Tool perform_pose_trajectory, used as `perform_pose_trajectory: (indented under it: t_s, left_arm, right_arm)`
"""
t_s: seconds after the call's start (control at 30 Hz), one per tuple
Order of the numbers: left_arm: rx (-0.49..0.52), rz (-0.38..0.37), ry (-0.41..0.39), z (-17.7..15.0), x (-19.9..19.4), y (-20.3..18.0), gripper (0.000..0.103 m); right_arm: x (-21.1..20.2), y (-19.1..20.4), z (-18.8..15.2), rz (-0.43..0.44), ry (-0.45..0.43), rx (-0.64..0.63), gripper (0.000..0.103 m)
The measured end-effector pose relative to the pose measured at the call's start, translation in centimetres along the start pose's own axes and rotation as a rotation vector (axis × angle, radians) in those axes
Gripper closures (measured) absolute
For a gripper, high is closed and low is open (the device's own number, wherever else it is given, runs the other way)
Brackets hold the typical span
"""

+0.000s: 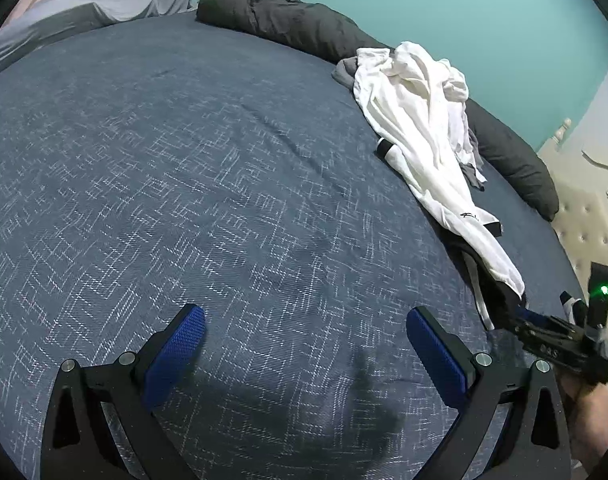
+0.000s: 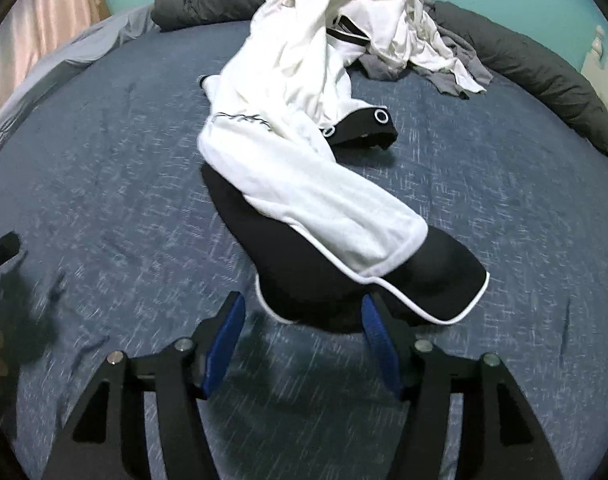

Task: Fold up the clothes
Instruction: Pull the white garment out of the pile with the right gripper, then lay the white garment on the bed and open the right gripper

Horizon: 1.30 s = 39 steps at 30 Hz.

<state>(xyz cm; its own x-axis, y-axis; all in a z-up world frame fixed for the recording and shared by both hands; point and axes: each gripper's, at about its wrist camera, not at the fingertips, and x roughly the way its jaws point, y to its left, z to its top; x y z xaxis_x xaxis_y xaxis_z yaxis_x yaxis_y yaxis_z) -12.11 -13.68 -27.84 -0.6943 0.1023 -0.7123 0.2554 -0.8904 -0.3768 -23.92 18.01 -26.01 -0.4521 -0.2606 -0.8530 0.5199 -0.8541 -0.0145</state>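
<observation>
A white garment with black trim point(image 2: 304, 148) lies stretched across the blue bedspread, over a black piece with white piping point(image 2: 436, 280). More white and grey clothes point(image 2: 400, 28) are heaped behind it. My right gripper point(image 2: 300, 320) is open, its blue pads either side of the black piece's near edge, not closed on it. In the left wrist view the same white garment point(image 1: 420, 136) lies far right. My left gripper point(image 1: 304, 332) is open and empty over bare bedspread. The right gripper point(image 1: 552, 332) shows at that view's right edge.
A dark grey duvet roll point(image 1: 272, 12) runs along the teal wall and curves round the far right point(image 2: 552, 80). A grey pillow point(image 1: 84, 8) lies at the far left. A cream tufted headboard point(image 1: 584, 208) is at the right.
</observation>
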Motion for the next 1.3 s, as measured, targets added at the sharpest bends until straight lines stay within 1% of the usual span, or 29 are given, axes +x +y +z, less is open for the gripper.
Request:
perform_pose_trajectory:
  t_s: [0.07,0.1,0.17,0.23,0.3,0.43,0.5,0.67,0.7,0.73,0.8,0.9,1.03,1.1,1.17,1.23,1.3]
  left_arm:
    - [0.003,-0.005,0.003,0.0,0.0,-0.2,0.0]
    - [0.005,-0.007,0.006,0.0,0.1,-0.3,0.0]
    - [0.011,-0.009,0.01,0.0,0.3,-0.6,0.0]
    - [0.019,-0.015,0.014,0.0,0.6,-1.0,0.0]
    - [0.03,-0.021,0.016,0.0,0.8,-1.6,0.0]
    - [0.058,-0.034,0.026,0.0,1.6,-3.0,0.0]
    - [0.079,-0.04,0.038,-0.1,2.2,-3.8,0.0]
    - [0.137,-0.061,0.054,-0.1,3.9,-6.5,0.0]
    - [0.149,-0.067,0.058,-0.1,4.2,-7.1,0.0]
    - [0.163,-0.073,0.059,0.0,4.5,-7.8,0.0]
    - [0.197,-0.085,0.054,0.4,4.9,-9.2,0.0]
    - [0.262,-0.101,0.032,1.0,5.1,-11.1,0.001]
    - [0.33,-0.084,0.026,1.6,5.8,-12.6,0.002]
    - [0.345,-0.083,0.041,1.8,6.4,-13.0,0.006]
    - [0.371,-0.081,0.051,1.9,6.9,-13.8,0.014]
    - [0.415,-0.078,0.064,1.9,7.5,-14.7,0.016]
    - [0.462,-0.076,0.078,1.8,8.2,-15.6,0.023]
  right_arm:
    - [0.4,-0.5,0.5,-0.008,-0.002,0.012,0.045]
    - [0.6,-0.8,0.7,-0.017,-0.003,0.019,0.05]
    - [0.9,-1.4,1.4,-0.031,-0.01,0.032,0.053]
    - [0.4,-2.7,2.0,-0.028,-0.047,0.079,0.063]
    - [-0.1,-3.7,2.4,-0.033,-0.066,0.125,0.066]
    - [-0.6,-5.9,2.2,0.022,-0.094,0.223,0.066]
    - [-0.8,-6.4,1.7,0.075,-0.113,0.253,0.066]
    - [-1.9,-6.6,-0.4,0.162,-0.169,0.304,0.064]
    - [-2.3,-6.5,-0.7,0.177,-0.185,0.307,0.06]
    - [-2.6,-6.5,-1.0,0.192,-0.201,0.309,0.054]
    - [-3.2,-6.3,-1.8,0.202,-0.23,0.313,0.054]
    - [-3.4,-6.3,-2.5,0.226,-0.222,0.328,0.053]
    - [-4.7,-7.5,-3.8,0.27,-0.266,0.391,0.052]
    - [-5.5,-8.2,-4.7,0.291,-0.293,0.42,0.05]
    - [-5.8,-8.8,-5.2,0.3,-0.295,0.438,0.049]
    - [-5.9,-9.4,-5.5,0.313,-0.298,0.463,0.047]
    - [-5.9,-10.1,-5.8,0.33,-0.302,0.496,0.047]
